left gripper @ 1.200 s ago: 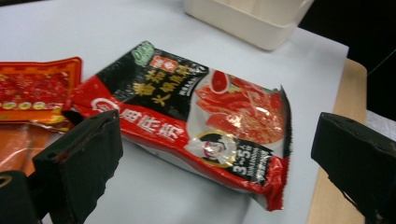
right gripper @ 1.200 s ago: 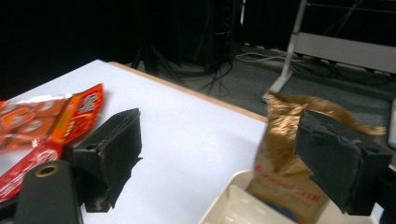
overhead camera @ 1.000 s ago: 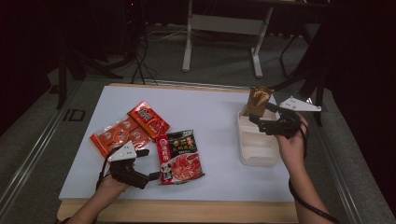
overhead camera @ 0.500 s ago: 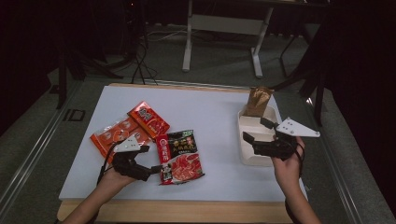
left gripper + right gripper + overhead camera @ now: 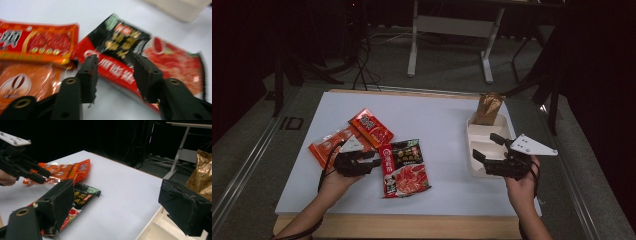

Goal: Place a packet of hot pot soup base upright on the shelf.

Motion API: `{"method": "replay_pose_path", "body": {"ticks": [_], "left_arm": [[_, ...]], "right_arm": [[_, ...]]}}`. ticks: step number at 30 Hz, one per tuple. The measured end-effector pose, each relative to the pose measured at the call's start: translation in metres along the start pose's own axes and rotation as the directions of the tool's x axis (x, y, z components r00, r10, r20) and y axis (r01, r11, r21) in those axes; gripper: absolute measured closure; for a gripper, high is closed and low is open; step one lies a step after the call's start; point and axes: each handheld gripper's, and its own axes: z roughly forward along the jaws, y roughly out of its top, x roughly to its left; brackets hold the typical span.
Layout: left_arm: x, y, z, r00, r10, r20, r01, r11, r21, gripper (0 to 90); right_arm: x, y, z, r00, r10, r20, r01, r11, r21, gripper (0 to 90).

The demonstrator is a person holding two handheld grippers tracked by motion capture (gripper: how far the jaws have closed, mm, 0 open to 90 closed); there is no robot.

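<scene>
Pouch lettering (image 5: 120, 42) motion-blurred — unreadable; orange packet (image 5: 22, 82) cut off by frame edge.

A white table (image 5: 437, 120) with a wooden front edge is carrying everything. Toward its near left a black-and-red food packet (image 5: 404, 167) is lying flat, with a red packet (image 5: 371, 127) lying farther back and to its left, and an orange packet (image 5: 328, 146) lying flat just left of that one. At the right edge a white compartment tray (image 5: 477, 135) is sitting directly on the tabletop, well apart from the packets.
</scene>
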Motion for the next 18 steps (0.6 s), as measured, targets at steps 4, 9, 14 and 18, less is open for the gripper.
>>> {"method": "replay_pose_path", "body": {"ticks": [4,9,14,18], "left_arm": [[0.004,-0.007,0.010,0.9990,-0.024,-0.038,0.027,0.9965,0.079,68.3],[0.003,-0.012,0.017,0.9993,0.013,-0.035,-0.007,0.9867,0.162,87.1],[-0.003,-0.013,0.030,0.9995,0.032,0.003,-0.032,0.9749,0.220,89.6],[-0.008,-0.012,0.037,0.9990,0.040,0.018,-0.043,0.9725,0.229,89.6]], "right_arm": [[0.001,-0.001,0.000,0.9999,-0.008,-0.007,0.008,1.0000,-0.004,13.3],[0.001,-0.001,-0.001,0.9997,0.004,-0.023,-0.005,0.9999,-0.015,13.4],[0.002,-0.002,-0.001,0.9990,-0.031,-0.033,0.030,0.9995,-0.013,15.4],[0.001,-0.004,-0.003,0.9990,-0.010,-0.043,0.009,0.9997,-0.022,16.1]]}}
